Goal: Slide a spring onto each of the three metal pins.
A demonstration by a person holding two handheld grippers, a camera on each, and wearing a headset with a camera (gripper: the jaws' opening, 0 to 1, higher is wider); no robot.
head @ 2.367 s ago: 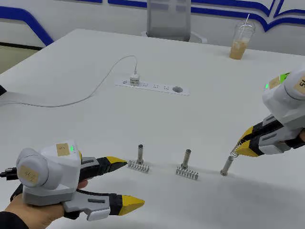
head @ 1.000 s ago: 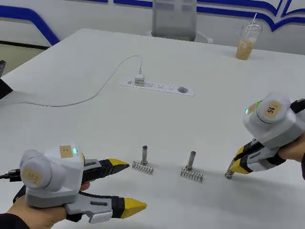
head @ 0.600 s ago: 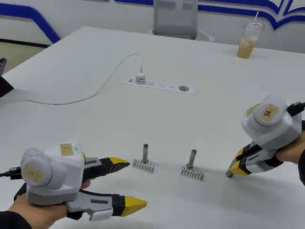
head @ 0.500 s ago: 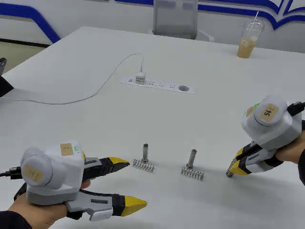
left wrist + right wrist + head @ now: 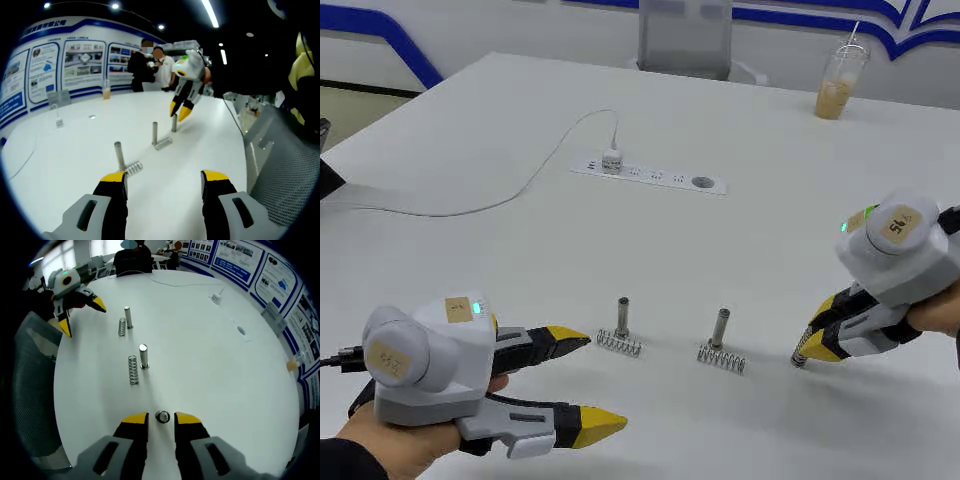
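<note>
Right gripper view: right gripper (image 5: 161, 420) jaws stand narrowly parted around the end pin (image 5: 162, 416), right of the middle pin (image 5: 143, 356); first spring (image 5: 132, 369) lies flat against the middle pin, second spring (image 5: 121, 326) beside the left pin (image 5: 127, 316). Left gripper (image 5: 164, 176) is spread wide, empty, left of the middle pin.

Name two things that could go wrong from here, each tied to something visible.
1. The right gripper closely flanks the right pin; withdrawing sideways might topple it.
2. The left spring lies loose beside the left pin; the open left gripper could roll it away or knock that pin.
</note>
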